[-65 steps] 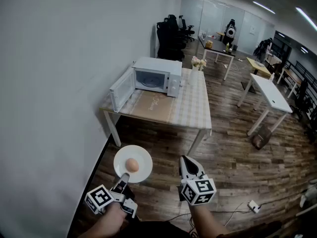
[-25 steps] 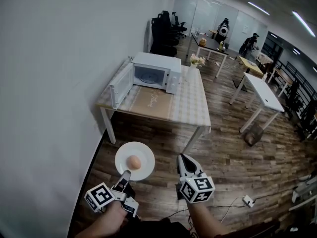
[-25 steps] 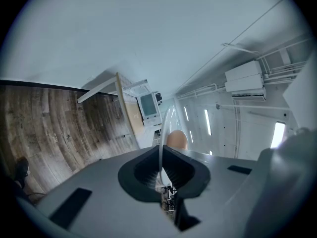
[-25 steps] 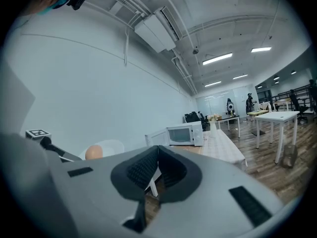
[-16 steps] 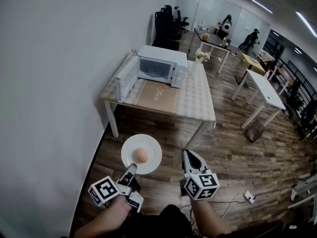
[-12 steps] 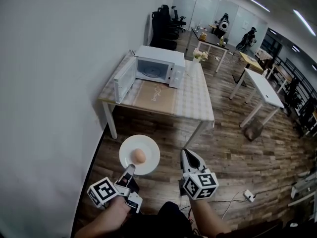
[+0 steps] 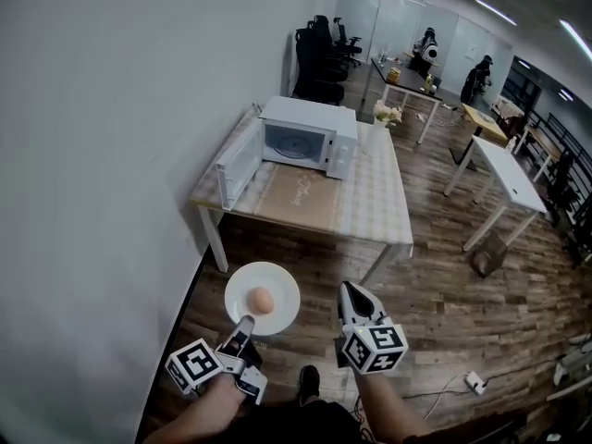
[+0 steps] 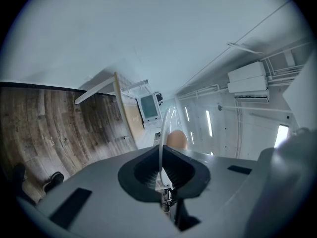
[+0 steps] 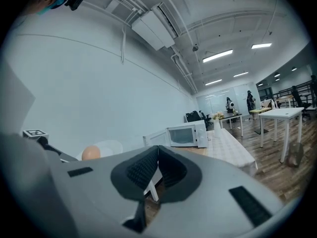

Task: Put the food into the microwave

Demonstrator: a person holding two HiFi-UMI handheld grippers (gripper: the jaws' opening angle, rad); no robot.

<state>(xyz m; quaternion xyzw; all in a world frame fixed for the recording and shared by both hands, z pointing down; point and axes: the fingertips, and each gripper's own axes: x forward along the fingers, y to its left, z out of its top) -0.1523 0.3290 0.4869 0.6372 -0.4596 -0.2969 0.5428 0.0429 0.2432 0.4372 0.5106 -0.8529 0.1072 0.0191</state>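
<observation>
Brown egg [image 7: 262, 300] is carried on a round white plate [image 7: 282, 283] clamped in the jaws of the left gripper [image 7: 241, 327]. The white microwave [image 7: 305, 143] is seen straight beyond them, well apart. The jaws of the right gripper [image 7: 350, 290] are closed, empty.

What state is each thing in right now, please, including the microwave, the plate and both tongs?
Microwave: door swung wide open.
Plate: held level by its rim, away from the table.
Egg: whole, lying on the plate.
Left tongs: shut on the plate's rim.
Right tongs: shut, holding nothing.
Flower vase: upright on the table.
</observation>
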